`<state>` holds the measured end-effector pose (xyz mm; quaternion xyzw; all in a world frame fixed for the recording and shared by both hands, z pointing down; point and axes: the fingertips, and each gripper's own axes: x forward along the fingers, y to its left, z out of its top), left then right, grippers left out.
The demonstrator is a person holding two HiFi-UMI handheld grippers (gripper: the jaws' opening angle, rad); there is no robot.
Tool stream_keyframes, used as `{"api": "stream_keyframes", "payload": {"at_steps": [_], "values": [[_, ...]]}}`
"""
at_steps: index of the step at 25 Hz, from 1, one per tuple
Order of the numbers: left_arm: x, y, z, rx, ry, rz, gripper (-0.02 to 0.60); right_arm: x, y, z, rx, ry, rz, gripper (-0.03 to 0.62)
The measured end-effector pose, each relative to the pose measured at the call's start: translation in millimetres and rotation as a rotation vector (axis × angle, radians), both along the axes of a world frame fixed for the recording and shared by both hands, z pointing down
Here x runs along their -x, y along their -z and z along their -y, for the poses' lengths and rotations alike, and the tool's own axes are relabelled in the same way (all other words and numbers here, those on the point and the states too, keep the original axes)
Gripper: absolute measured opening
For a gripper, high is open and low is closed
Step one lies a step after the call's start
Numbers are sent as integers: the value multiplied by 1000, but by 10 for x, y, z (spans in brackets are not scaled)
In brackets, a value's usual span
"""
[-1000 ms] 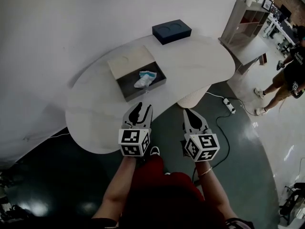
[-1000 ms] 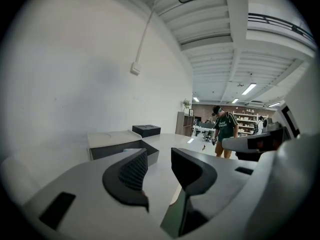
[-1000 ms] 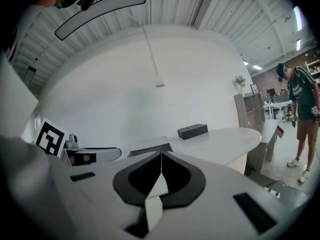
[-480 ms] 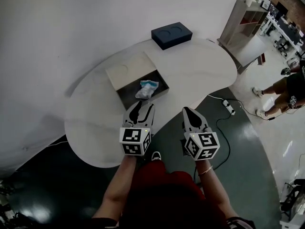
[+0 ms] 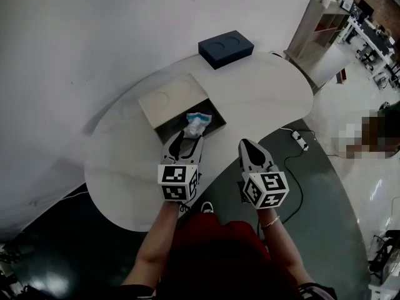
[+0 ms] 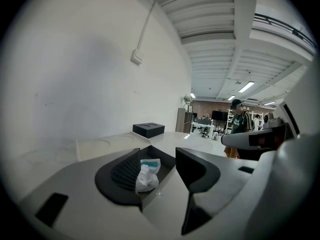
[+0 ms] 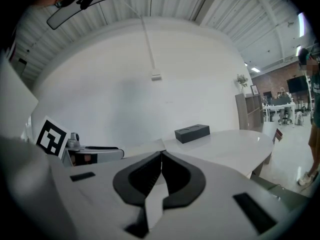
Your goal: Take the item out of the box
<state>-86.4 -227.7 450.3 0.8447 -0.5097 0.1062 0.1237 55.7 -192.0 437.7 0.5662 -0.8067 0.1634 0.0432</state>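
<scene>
Your left gripper [image 5: 189, 137] has just been opening its jaws, now wide and empty. The crumpled white-and-teal packet [image 5: 196, 123] lies in the open box [image 5: 167, 130], at its 12 o'clock. Your right gripper [image 5: 247, 146] has its jaws pressed together on nothing.

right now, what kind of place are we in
Probably an open-plan office or lab: a curved white table, a wooden shelf unit beyond it, and rows of desks with screens further back under ceiling strip lights.

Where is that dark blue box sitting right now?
In the head view, the dark blue box lies at the far edge of the white table, beyond and right of the open beige box.
</scene>
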Motion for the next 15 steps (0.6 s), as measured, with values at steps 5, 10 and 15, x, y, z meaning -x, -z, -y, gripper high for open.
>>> {"api": "stream_keyframes", "payload": {"at_steps": [5,10,15], "values": [[34,-50,104,12,-11,1,199,84,-8,96,-2,-7,-2,15],[47,-80,183,25,-23,19,201,104,-6,145,-3,-13,-4,15],[12,-166,257,62,-43,67,202,69,-10,176,1,-20,-8,15]]}}
